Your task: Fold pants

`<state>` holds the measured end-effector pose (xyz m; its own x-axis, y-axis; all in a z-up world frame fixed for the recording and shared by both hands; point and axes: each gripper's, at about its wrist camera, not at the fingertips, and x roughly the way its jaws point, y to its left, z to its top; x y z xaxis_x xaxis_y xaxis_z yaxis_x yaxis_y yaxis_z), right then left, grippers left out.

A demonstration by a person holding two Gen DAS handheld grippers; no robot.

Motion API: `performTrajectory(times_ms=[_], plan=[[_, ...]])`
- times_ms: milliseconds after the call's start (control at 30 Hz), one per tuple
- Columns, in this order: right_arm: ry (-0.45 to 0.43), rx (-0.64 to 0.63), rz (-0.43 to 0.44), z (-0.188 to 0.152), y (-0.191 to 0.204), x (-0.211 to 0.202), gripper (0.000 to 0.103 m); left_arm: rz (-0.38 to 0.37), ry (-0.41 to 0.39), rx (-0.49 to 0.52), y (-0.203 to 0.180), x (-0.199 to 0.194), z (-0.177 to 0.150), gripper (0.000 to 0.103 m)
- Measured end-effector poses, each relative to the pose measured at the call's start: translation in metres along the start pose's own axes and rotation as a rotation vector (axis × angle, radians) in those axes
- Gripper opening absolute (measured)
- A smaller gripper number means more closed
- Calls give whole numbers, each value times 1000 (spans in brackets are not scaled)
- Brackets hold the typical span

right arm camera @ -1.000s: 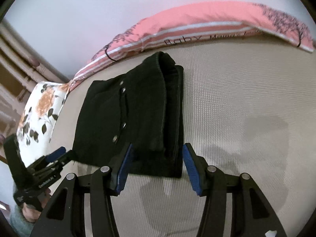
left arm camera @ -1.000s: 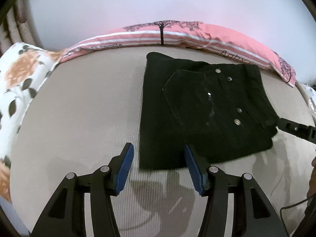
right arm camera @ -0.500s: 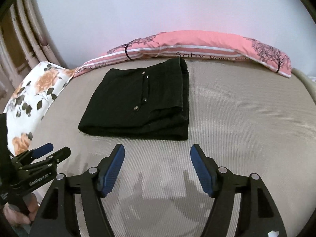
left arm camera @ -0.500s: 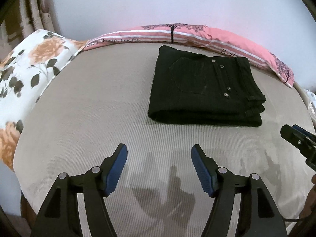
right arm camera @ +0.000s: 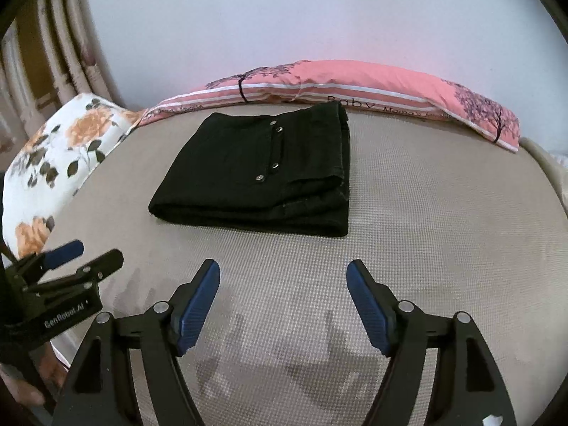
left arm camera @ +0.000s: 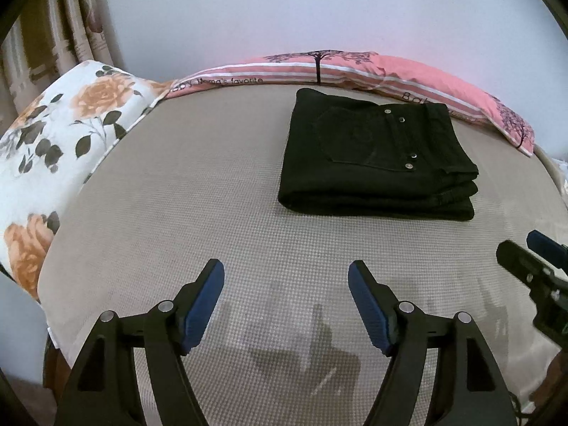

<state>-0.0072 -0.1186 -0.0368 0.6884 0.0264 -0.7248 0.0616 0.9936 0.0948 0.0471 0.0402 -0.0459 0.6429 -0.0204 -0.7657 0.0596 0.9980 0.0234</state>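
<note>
While jaws widen, left hand-held gripper (left arm camera: 285, 287), right hand-held gripper (right arm camera: 283, 285) empty.

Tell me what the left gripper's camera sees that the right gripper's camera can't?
Only the left view shows the right gripper, at its right edge, and the pants' back pocket. Only the right view shows the left gripper with "GenRobot.AI" lettering. Both show folded black pants, a pink pillow and a floral pillow. Both grippers' jaws are opening, empty.
</note>
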Motion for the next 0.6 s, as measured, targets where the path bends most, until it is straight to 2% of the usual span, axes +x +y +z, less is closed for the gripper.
performTrajectory(times_ms=[167, 600], plan=[[-12, -28, -9, -3, 7, -2, 77, 8, 3, -4, 1, 0, -2, 73], [16, 9, 2, -5, 4, 2, 78, 13, 9, 1, -3, 0, -5, 73]])
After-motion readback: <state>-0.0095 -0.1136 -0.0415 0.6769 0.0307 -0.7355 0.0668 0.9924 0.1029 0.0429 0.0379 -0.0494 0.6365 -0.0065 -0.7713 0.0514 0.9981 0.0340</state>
